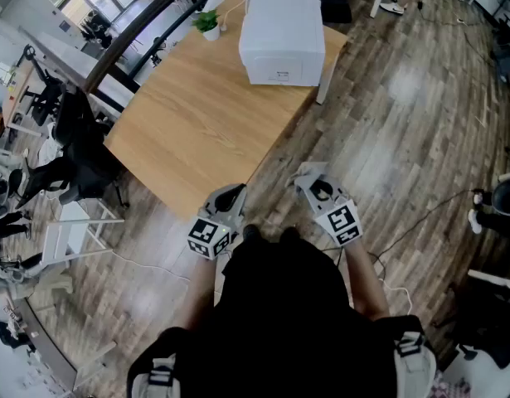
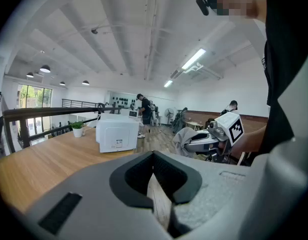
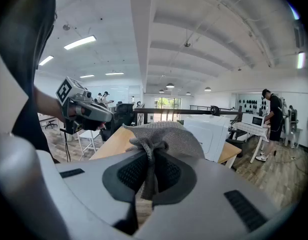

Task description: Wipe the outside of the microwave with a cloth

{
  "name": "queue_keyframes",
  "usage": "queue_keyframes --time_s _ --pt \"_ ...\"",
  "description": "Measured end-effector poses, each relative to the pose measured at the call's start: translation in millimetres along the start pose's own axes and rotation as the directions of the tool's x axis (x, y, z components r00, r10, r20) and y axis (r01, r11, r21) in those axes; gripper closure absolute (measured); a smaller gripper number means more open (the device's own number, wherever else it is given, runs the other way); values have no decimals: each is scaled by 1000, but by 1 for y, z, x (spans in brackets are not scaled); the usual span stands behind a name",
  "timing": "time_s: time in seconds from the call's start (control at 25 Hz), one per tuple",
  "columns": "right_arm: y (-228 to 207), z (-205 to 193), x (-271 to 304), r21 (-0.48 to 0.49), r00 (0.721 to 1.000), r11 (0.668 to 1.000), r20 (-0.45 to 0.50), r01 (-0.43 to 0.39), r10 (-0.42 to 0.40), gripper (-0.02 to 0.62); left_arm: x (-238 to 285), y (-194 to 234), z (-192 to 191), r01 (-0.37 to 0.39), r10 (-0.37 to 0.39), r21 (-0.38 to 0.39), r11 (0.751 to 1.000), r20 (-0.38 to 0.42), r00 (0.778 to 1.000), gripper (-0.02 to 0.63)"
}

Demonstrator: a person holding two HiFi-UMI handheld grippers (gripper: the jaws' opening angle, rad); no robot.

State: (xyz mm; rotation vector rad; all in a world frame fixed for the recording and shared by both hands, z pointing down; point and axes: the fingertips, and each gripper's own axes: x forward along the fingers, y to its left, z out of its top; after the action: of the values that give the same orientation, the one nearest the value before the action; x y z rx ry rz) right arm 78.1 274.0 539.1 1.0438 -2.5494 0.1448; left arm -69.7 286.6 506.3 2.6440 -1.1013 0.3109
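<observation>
Coarse grey woven cloth [image 3: 165, 135], smooth white plastic-looking microwave [image 1: 281, 36], matt pale wood-grain table [image 1: 196, 131].

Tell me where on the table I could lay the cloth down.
For the cloth, the wooden table is bare from its near corner up to the microwave. Only the far end is crowded: the microwave at the right edge, the potted plant just left of it.

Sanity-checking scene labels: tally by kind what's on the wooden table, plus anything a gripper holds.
Microwave: 1
Potted plant: 1
Cloth: 1, pinched in the right gripper
Total: 3
</observation>
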Motion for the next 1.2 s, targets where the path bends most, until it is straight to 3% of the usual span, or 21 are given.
queue_keyframes --time_s 0.92,1.2 --pt "-8 -5 -16 4 1000 1000 17 -2 2 579 9 -18 0 -10 10 12 1000 12 1000 606" --pt "-7 -16 -14 20 1000 1000 -6 -1 1 579 7 -22 -17 -6 6 -12 1000 -17 1000 606"
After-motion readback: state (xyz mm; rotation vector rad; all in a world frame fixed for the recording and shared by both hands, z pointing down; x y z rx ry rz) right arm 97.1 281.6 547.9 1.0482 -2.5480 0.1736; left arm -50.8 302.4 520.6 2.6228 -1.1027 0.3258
